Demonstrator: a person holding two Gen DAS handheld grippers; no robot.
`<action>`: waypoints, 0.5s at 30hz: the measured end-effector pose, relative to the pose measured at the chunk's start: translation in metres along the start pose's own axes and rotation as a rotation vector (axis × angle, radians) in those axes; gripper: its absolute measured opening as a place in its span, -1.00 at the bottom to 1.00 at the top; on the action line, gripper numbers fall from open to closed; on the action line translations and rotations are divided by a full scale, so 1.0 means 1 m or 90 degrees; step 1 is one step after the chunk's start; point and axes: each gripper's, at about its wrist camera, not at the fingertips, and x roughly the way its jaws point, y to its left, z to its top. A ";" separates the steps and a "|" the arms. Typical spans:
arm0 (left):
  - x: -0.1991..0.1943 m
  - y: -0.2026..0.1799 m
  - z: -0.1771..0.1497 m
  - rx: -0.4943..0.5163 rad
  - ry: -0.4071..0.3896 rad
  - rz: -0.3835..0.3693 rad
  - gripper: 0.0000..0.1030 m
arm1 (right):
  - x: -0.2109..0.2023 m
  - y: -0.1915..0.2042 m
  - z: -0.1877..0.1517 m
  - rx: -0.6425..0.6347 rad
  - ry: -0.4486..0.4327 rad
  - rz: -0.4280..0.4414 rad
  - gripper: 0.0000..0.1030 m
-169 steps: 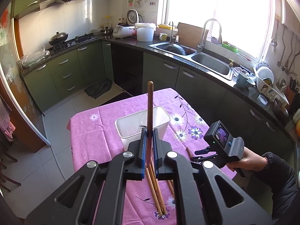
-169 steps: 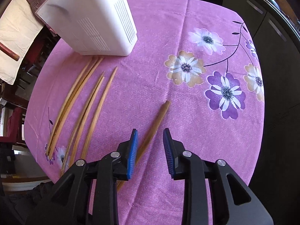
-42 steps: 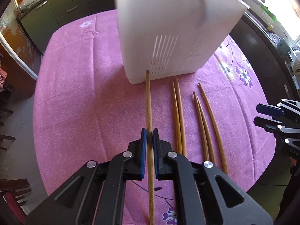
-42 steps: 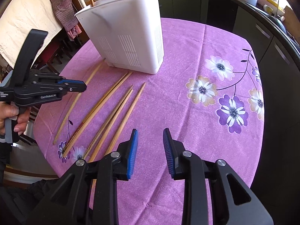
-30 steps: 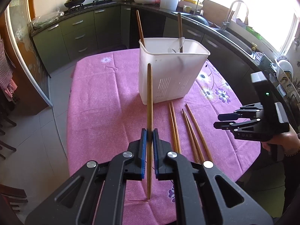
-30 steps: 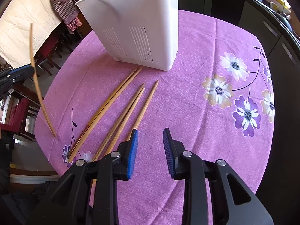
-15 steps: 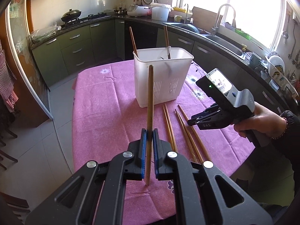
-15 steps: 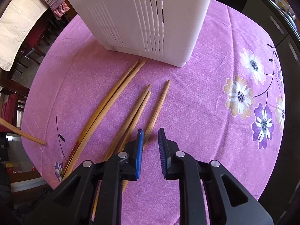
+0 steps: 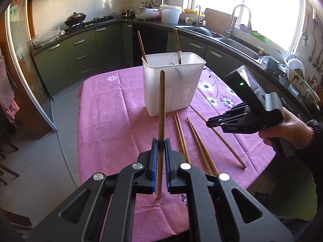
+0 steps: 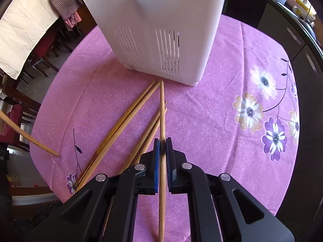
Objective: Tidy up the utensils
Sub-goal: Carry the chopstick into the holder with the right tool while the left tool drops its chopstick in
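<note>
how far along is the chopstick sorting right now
Done: two chopsticks already stand in the white holder. In hand: the left gripper is shut on one chopstick, and the right gripper is shut on another. Left: four loose chopsticks lie on the pink tablecloth, plus dropping both held ones into the holder.
</note>
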 end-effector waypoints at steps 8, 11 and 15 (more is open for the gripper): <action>-0.009 -0.003 -0.001 -0.001 -0.008 0.006 -0.87 | -0.098 0.002 -0.045 -0.004 -0.179 0.028 -0.87; -0.011 -0.005 -0.002 0.000 -0.008 0.008 -0.87 | -0.125 -0.001 -0.068 -0.001 -0.227 0.041 -0.87; -0.011 -0.008 -0.005 0.002 -0.004 0.010 -0.87 | -0.142 0.003 -0.095 0.002 -0.262 0.041 -0.87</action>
